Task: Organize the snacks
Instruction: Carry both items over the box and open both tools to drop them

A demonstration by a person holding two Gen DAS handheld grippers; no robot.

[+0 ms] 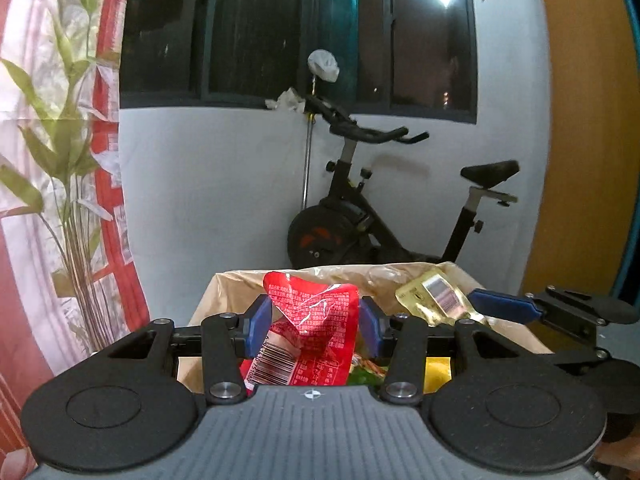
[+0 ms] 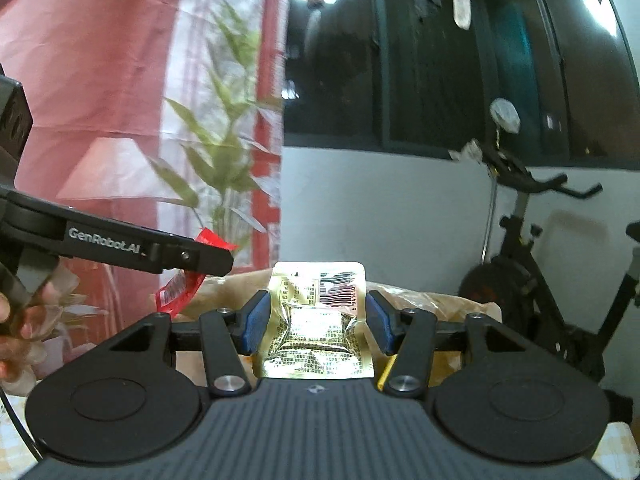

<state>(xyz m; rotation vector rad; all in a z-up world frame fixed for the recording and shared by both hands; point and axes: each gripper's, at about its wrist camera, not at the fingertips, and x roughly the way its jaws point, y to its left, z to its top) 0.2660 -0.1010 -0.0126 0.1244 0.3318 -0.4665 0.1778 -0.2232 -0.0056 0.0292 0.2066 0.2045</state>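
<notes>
Before a dark window and one exercise bike, two grippers' jaws each clench one packet above one cardboard box: left gripper a red packet, right gripper a gold packet, whose view alone shows a hand.

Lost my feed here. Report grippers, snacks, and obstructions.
Left gripper shut on red packet. Right gripper shut on gold packet. Both above cardboard box. Nothing in the way.

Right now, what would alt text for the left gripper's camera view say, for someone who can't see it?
The left gripper pinches a crinkled red snack packet above an open cardboard box. To its right, the right gripper holds a gold packet. An exercise bike stands behind, under a dark window.
</notes>
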